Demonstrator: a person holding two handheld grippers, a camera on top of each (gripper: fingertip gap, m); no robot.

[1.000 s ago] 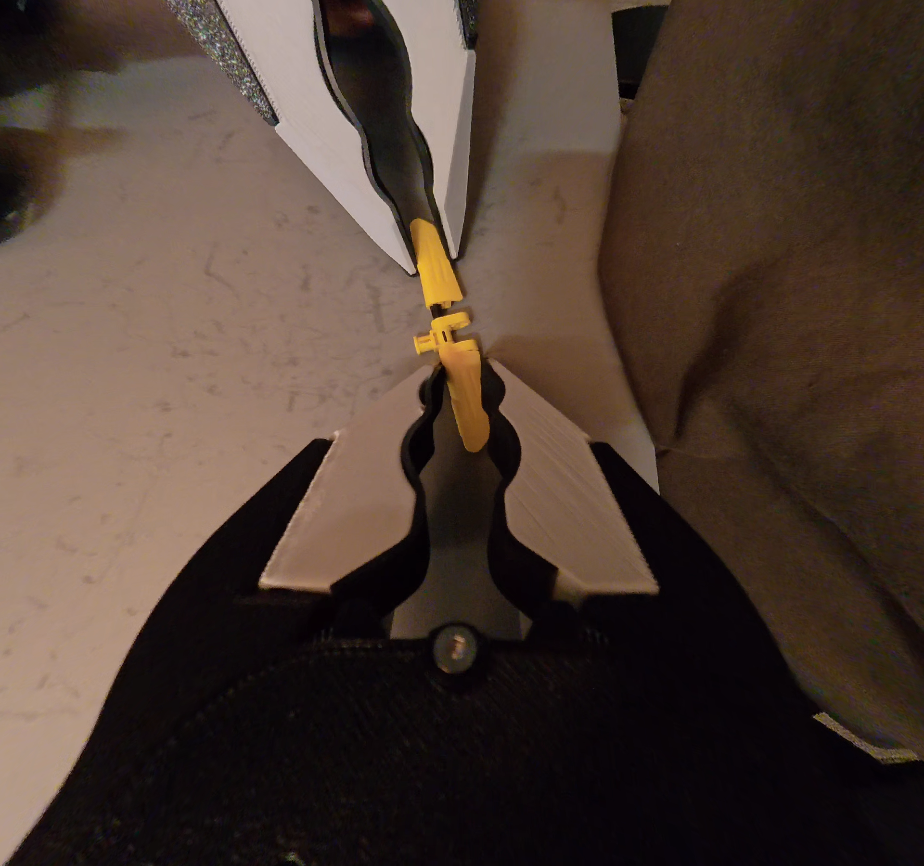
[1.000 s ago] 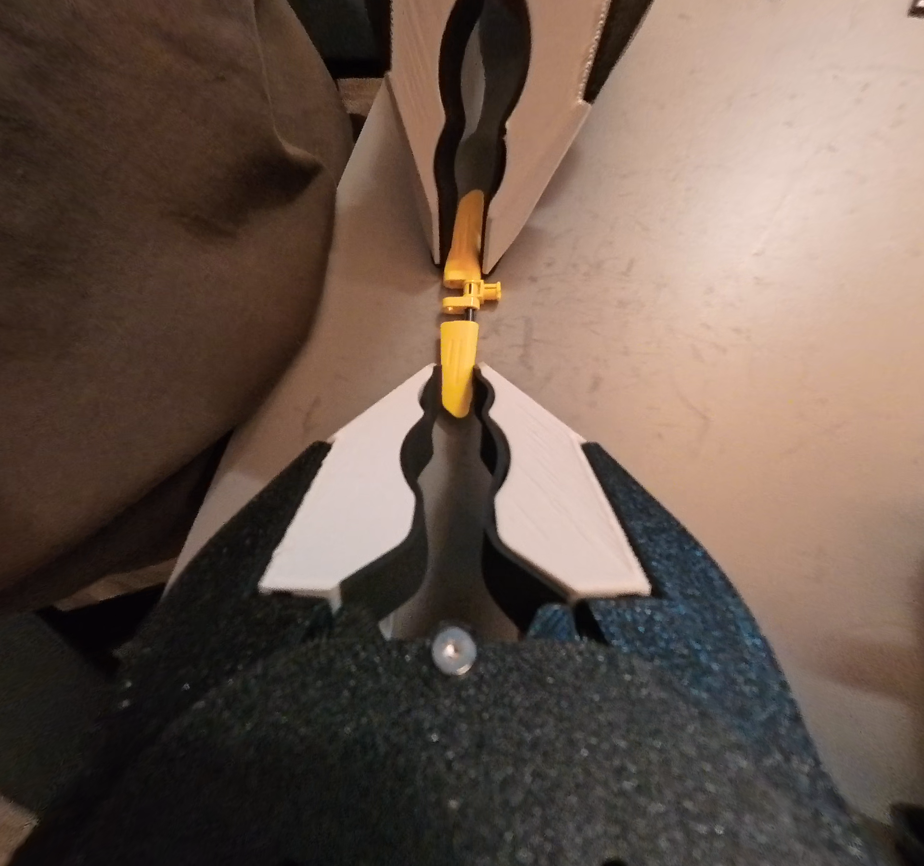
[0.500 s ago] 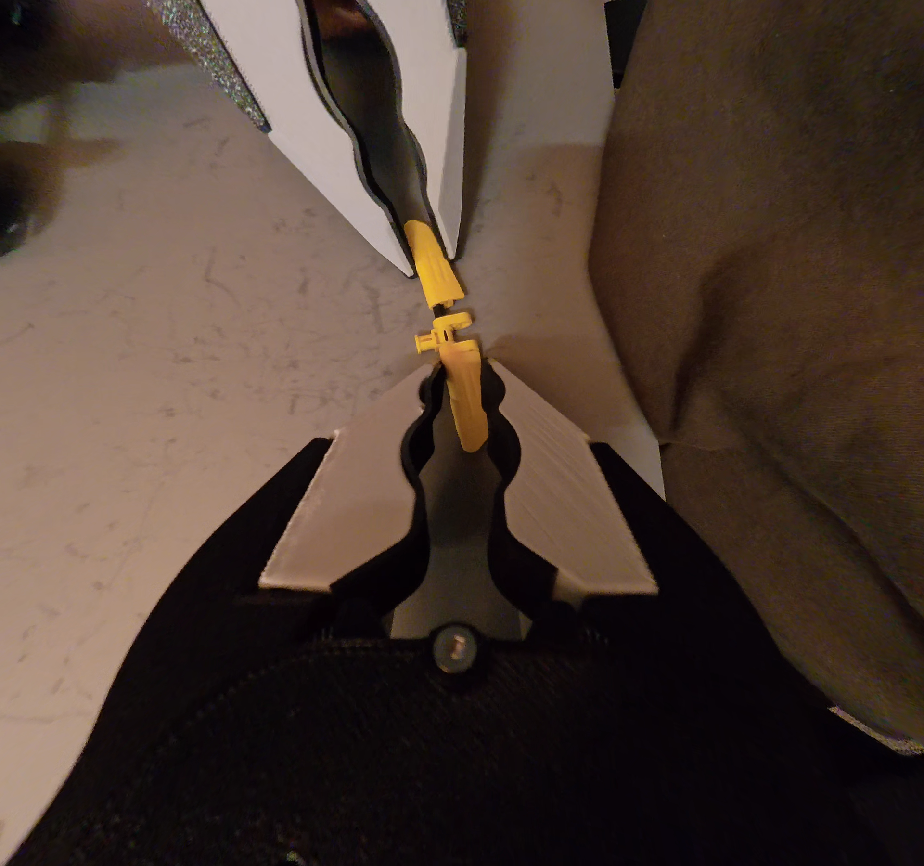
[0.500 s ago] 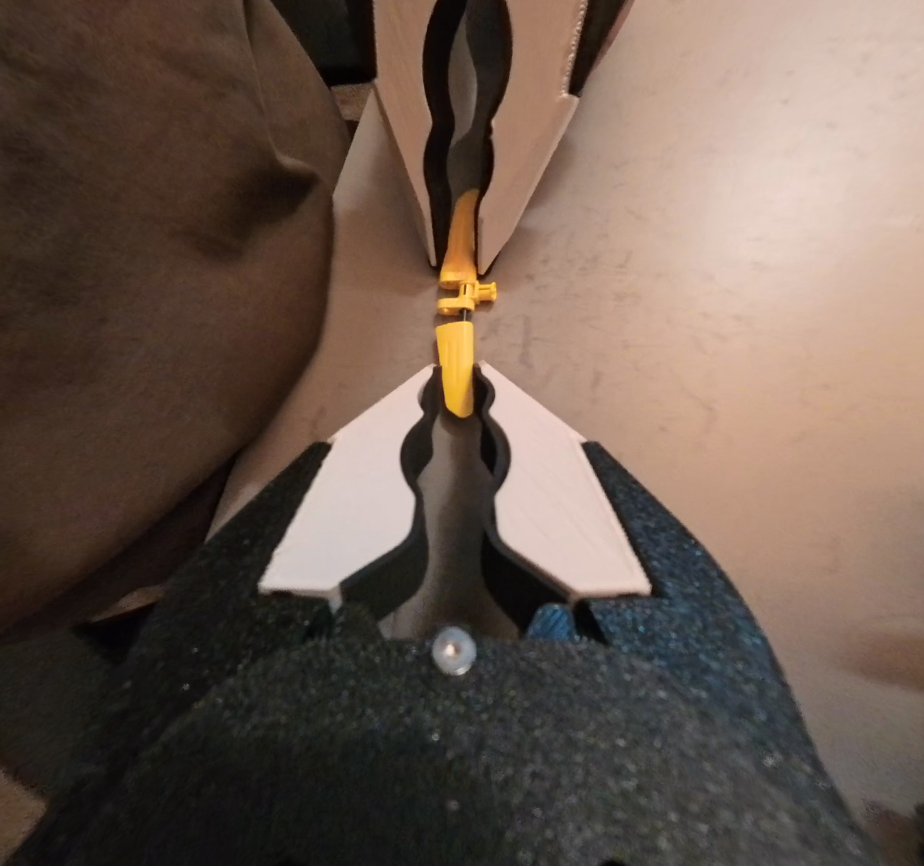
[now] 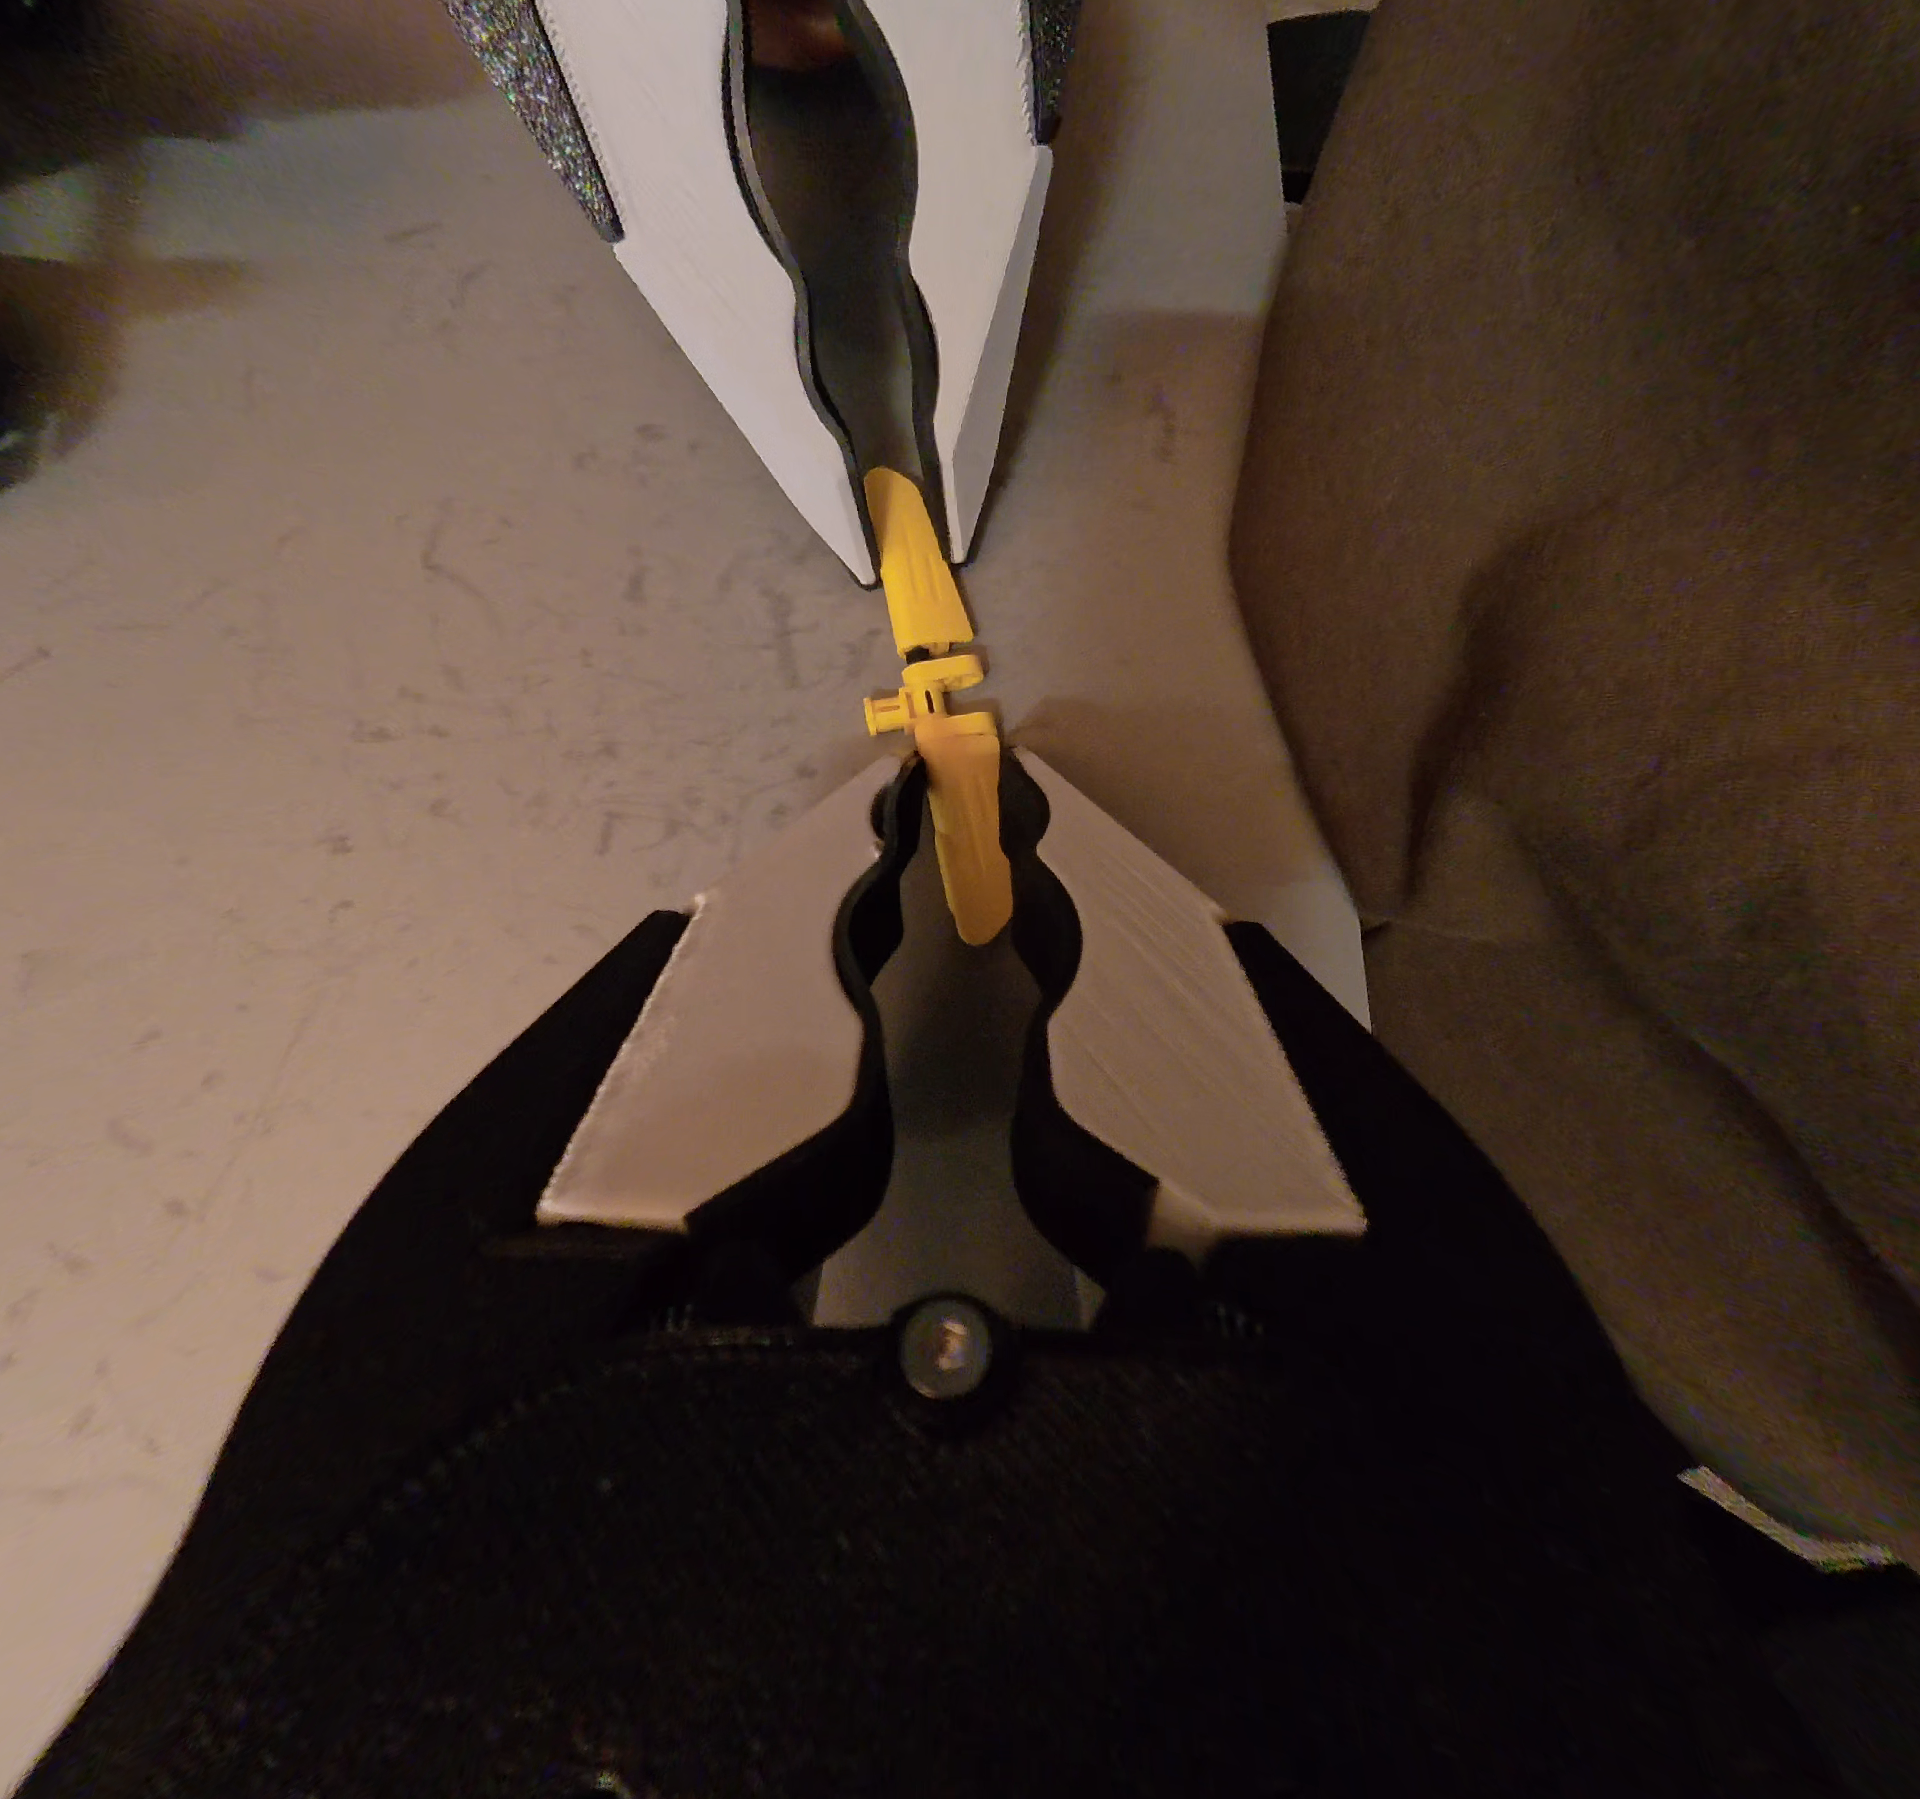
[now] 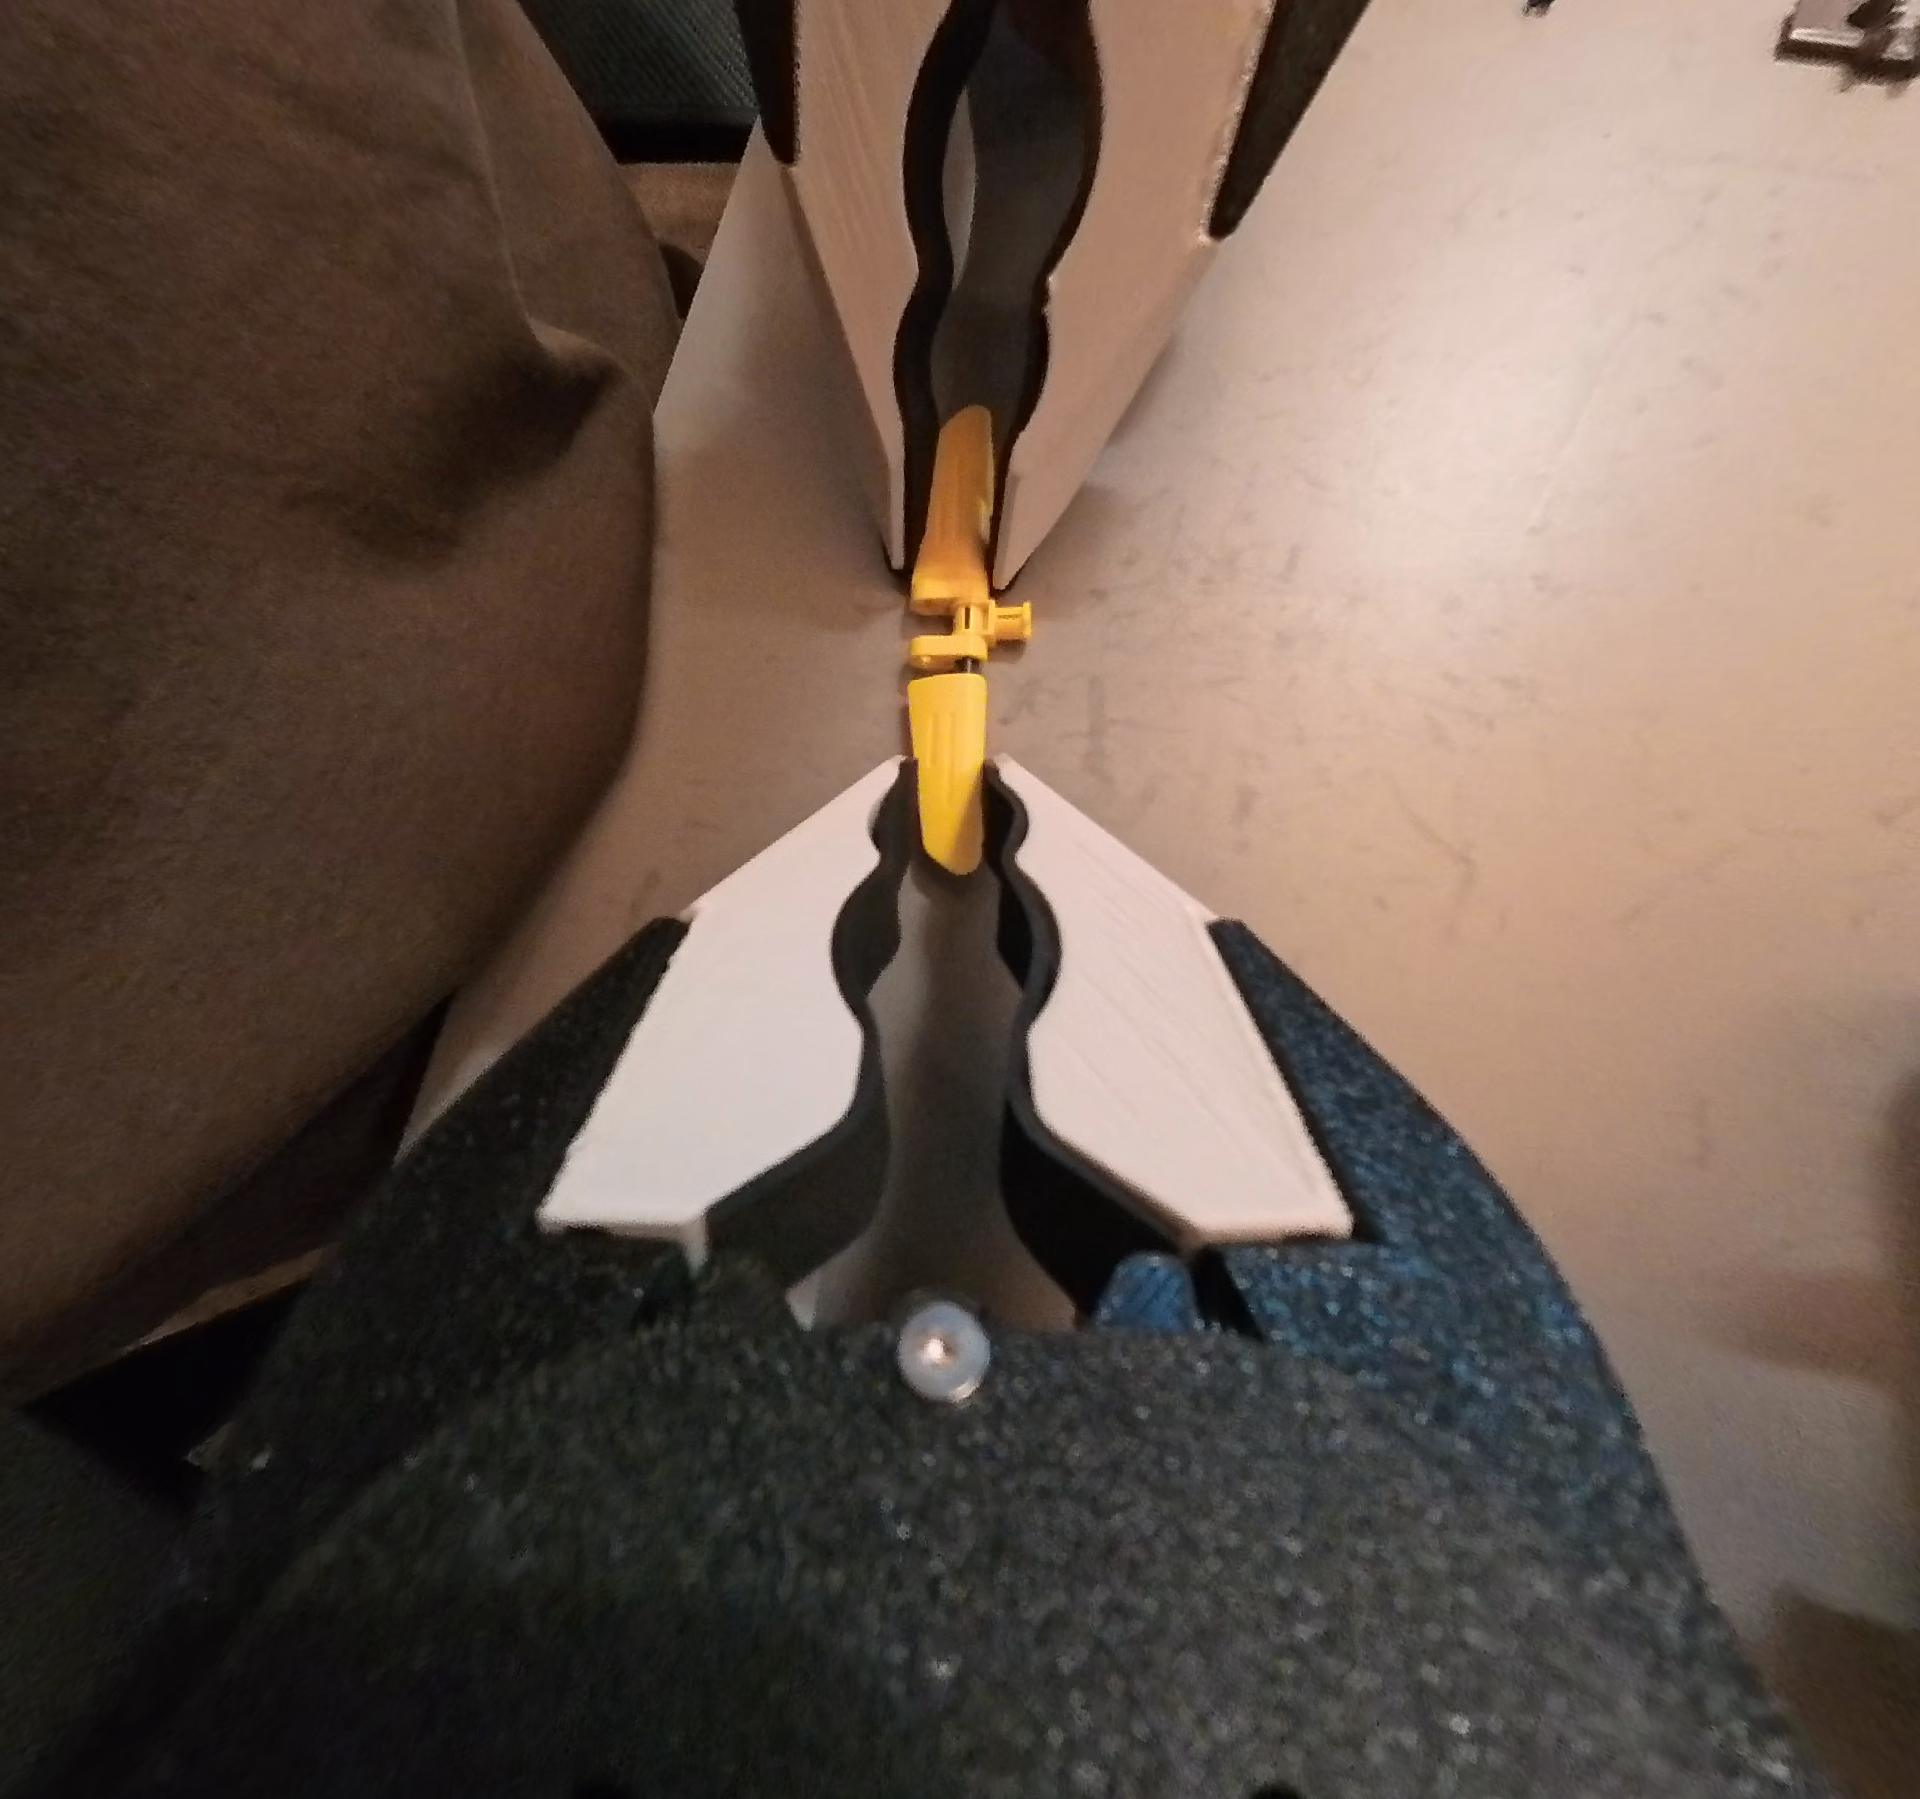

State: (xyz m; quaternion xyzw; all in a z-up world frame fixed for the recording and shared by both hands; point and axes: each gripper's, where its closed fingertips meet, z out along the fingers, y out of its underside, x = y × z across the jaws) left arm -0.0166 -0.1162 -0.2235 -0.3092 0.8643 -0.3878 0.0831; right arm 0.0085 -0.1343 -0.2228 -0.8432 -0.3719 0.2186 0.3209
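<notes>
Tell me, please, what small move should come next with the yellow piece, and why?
Probably a gentle straight pull apart. The left gripper and the right gripper are each shut on one end of the yellow piece, held above the table. A thin dark pin shows in the gap at its middle joint, so it seems partly separated.

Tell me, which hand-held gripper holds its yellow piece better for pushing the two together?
Left, probably. The left hand-held gripper has the left yellow piece deep between its shut fingers. The right hand-held gripper pinches only the end of the right yellow piece, which might slip.
</notes>
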